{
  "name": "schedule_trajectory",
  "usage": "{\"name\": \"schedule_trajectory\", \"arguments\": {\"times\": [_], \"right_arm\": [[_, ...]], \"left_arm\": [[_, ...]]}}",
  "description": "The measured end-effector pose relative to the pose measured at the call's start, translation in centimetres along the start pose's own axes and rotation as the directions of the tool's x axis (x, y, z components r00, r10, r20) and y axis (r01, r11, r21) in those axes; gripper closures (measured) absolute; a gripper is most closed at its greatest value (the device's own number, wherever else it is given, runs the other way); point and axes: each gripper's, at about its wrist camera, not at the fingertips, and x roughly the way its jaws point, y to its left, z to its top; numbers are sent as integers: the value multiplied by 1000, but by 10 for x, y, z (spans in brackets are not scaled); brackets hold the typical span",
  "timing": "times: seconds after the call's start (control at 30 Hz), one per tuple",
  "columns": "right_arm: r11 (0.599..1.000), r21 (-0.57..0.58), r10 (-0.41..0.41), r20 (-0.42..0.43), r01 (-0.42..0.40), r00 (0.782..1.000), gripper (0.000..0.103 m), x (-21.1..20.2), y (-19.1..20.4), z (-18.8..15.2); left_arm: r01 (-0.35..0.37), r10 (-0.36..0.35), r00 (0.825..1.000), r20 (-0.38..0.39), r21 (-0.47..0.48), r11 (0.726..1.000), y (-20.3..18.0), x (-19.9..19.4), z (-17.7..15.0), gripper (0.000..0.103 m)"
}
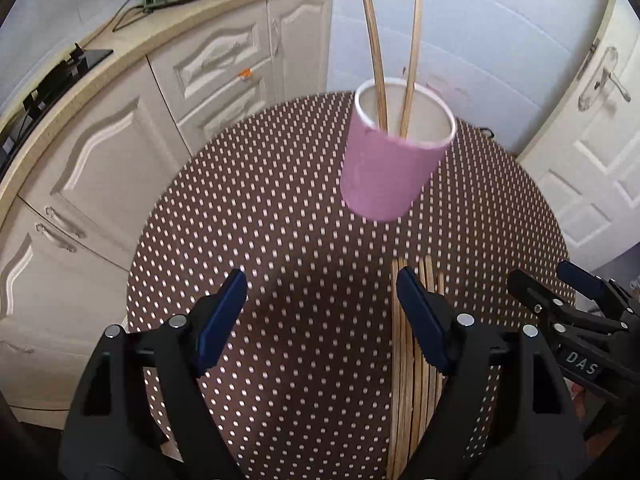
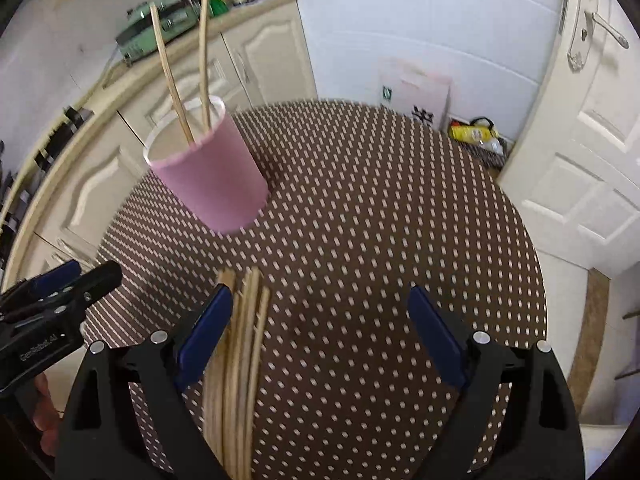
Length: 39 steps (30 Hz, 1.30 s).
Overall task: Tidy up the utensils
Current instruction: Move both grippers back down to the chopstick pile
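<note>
While the round table [image 1: 280, 200] with its brown, white-dotted cloth carries the whole job, the layout reads as a sorting station: a pink cup [image 1: 390, 164] stands on the far part of the cloth as the holder, and a loose bundle of wooden chopsticks [image 1: 412, 380] lies flat on the near part, waiting to be moved over. Going left to right in the left wrist view, the left gripper [image 1: 320, 316] hangs with its blue-padded jaws spread wide over bare cloth, nothing between them; its right finger sits just at the left edge of the bundle, which suggests it is lining up to take a stick. Next comes the bundle itself, lying with its length running from near to far, its far tips pointing roughly toward the cup. Right of it, the right gripper [image 2: 320, 320] is also wide open and holds nothing; in its own view the chopsticks [image 2: 240, 340] lie just inside its left finger, so both claws flank the pile from either side. As for containers, the pink cup [image 2: 208, 176] has a white inside and holds two chopsticks [image 1: 394, 48] standing on end, leaning apart against the rim with their tops well above it; the rest of the cup looks empty. By my judgement only a small share of the sticks is stowed, and most still lie on the cloth.
</note>
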Motion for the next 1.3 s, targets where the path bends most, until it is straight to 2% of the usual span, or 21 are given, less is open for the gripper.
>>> {"name": "schedule_trajectory", "arguments": {"times": [0.3, 0.63, 1.03, 1.13, 1.2, 1.23, 1.3], "right_arm": [[1000, -3, -30, -135, 30, 990, 17, 23, 3, -28], [998, -49, -39, -191, 30, 981, 17, 35, 28, -47], [994, -75, -94, -271, 76, 958, 18, 63, 58, -54], [994, -83, -93, -277, 72, 956, 28, 69, 66, -51], [992, -109, -88, -274, 60, 958, 40, 70, 80, -50], [988, -137, -111, -277, 75, 955, 53, 72, 86, -51], [983, -167, -118, -267, 75, 956, 63, 73, 95, -53]], "left_arm": [[6, -4, 996, -94, 29, 1000, -3, 21, -22, 27], [18, -13, 985, -175, 28, 999, 1, 38, -37, 27], [30, -24, 978, -208, 25, 999, 7, 45, -40, 27], [36, -29, 976, -216, 26, 999, 7, 47, -40, 27], [42, -35, 976, -215, 28, 999, 5, 47, -40, 27], [47, -40, 976, -216, 29, 998, 5, 47, -40, 27], [52, -44, 975, -219, 32, 998, 2, 48, -39, 27]]}}
